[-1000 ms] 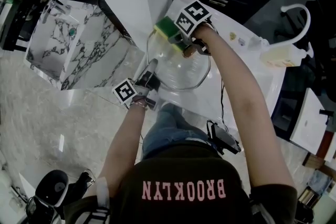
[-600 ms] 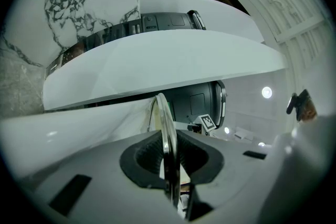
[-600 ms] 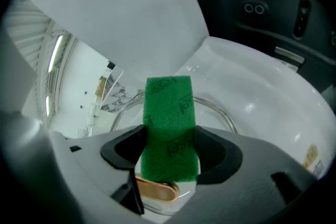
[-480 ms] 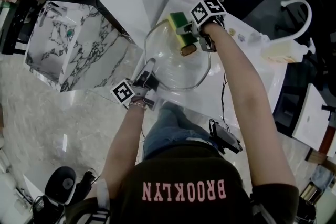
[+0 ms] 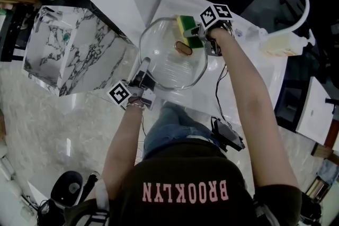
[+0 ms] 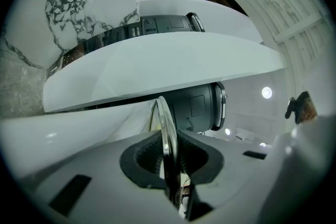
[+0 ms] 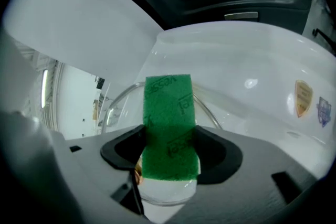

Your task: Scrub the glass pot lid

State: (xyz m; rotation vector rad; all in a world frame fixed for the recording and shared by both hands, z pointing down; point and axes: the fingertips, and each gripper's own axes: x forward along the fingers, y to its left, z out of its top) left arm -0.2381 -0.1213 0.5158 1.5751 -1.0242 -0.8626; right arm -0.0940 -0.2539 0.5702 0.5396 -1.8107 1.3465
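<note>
With the glass pot lid [image 5: 169, 63] pinched by the left tool [image 6: 169, 160], the sponge [image 7: 168, 123] clamped in the right tool [image 5: 196, 34] has been swept rightward along its far rim, so scrubbing is judged underway.

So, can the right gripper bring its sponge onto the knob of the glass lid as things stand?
Probably yes: the right gripper holds the sponge just beside the knob, nothing between them; the left gripper grips the lid.

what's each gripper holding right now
Left gripper: shut on the glass pot lid, at its rim.
Right gripper: shut on the green sponge.
</note>
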